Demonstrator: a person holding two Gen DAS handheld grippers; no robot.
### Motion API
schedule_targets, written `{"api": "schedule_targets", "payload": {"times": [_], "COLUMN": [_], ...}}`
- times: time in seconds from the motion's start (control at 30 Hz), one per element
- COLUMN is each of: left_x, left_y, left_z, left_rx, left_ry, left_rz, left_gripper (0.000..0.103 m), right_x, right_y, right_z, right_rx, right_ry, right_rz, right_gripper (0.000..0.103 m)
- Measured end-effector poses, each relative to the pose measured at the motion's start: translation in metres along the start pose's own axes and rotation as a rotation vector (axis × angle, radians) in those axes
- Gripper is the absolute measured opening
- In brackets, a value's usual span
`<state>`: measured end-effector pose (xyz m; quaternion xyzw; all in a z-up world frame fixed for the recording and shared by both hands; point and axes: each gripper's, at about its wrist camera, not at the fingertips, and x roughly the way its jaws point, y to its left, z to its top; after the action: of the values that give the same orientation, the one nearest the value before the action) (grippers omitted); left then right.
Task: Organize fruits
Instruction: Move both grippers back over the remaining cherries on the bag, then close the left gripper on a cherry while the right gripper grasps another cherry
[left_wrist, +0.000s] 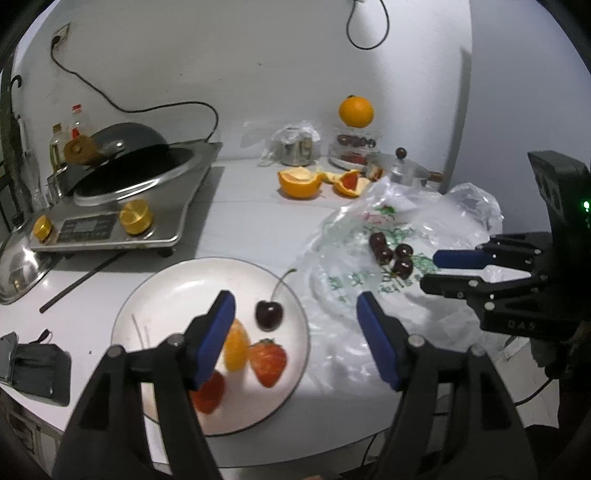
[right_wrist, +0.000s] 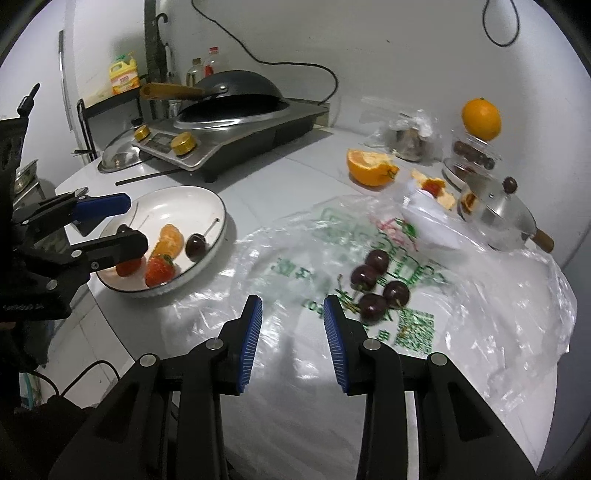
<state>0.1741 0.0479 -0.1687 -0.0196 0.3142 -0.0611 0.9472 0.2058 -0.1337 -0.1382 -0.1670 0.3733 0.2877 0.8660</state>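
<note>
while the left gripper (left_wrist: 295, 314) hovers with jaws apart and empty over the white plate (left_wrist: 177, 291), which carries a cherry (left_wrist: 269, 314), an orange segment (left_wrist: 235, 345) and two strawberries (left_wrist: 268, 362), the right gripper (right_wrist: 293, 314) hangs narrowly parted, holding nothing, just beside the loose cherries (right_wrist: 376, 284) on the plastic bag (right_wrist: 480, 314) spread across the tabletop (left_wrist: 240, 218). judging by this, the next cherry pickup is in hand, calling for a pinch on one fruit. only the right wrist view shows the yellow detergent jug (right_wrist: 123, 77).

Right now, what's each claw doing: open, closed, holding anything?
Left claw: open, empty, above the plate.
Right claw: open, empty, near the cherries.
</note>
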Motion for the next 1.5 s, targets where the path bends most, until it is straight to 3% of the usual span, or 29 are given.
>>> {"api": "schedule_targets", "payload": {"times": [0.73,1.1,1.5], "left_x": [0.027,0.050,0.077], "left_y": [-0.045,-0.054,-0.061], "left_z": [0.013,0.022,0.027], "left_rx": [0.074,0.075,0.062], "left_ry": [0.044,0.065,0.087], "left_rz": [-0.036,-0.053,-0.082], "left_gripper": [0.070,0.070,0.070], "right_x": [0.006,0.029,0.060], "right_y": [-0.059,-0.088,-0.100], "right_z": [-0.016,-0.006,0.003], "right_rx": [0.087,0.093,0.095], "right_ry": [-0.004,0.011,0.038], "right_rz": [-0.031,-0.052,-0.019], "right_gripper": [0.037,0.037,0.036]}}
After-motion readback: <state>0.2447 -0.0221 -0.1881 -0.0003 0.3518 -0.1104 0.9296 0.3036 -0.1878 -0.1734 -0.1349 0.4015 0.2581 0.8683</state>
